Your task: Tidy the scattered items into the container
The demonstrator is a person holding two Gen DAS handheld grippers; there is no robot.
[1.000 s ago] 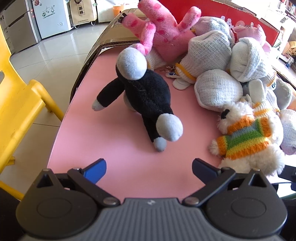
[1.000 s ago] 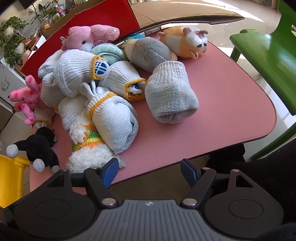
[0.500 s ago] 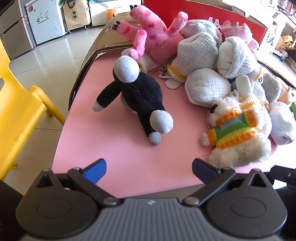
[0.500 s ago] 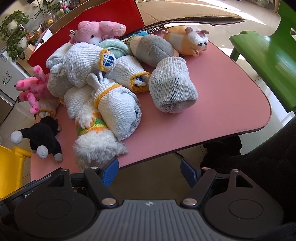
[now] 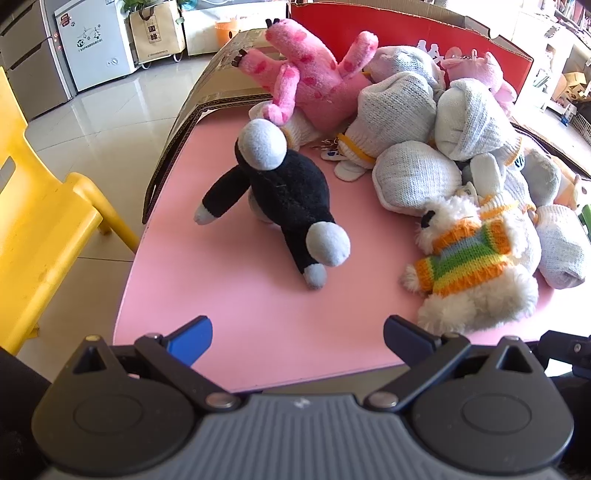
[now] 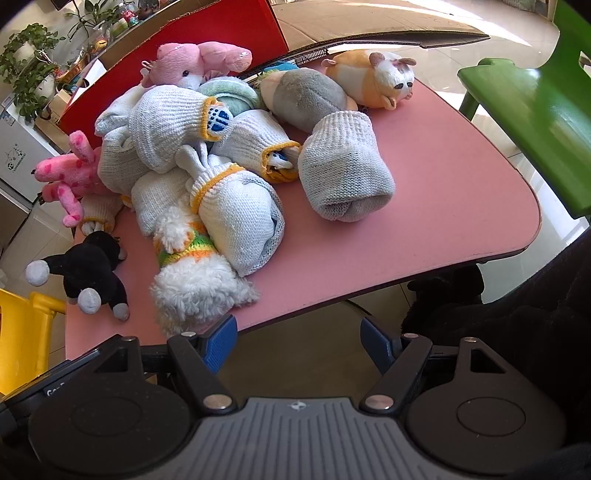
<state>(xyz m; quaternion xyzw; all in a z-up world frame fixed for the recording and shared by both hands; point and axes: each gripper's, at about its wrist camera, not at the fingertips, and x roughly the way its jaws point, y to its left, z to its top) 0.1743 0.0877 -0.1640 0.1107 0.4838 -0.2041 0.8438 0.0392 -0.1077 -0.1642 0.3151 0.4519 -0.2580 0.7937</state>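
Toys lie heaped on the pink table (image 5: 236,306) before the red box (image 5: 332,22); with both claws, left claw (image 5: 297,338) and right claw (image 6: 298,341), open and empty, you pinch the black toy (image 5: 291,195) across its body.

Both views bright, daylit. Strong light enters from the far side: the glossy tiled floor (image 5: 110,122) carries pale window reflections in the left wrist view, and in the right wrist view the floor at top right is blown out to near white. Pink table (image 6: 461,177) evenly lit, with only soft, short shadows under the plush toys. The white knitted sock bundles (image 5: 399,107) are close to overexposed on top but keep their weave. Focus sharp across both frames; no motion blur. Heavy fisheye bending: the table rim curves, and the yellow plastic chair (image 5: 33,229) and green plastic chair (image 6: 532,110) stretch at the edges. Corners vignetted black.
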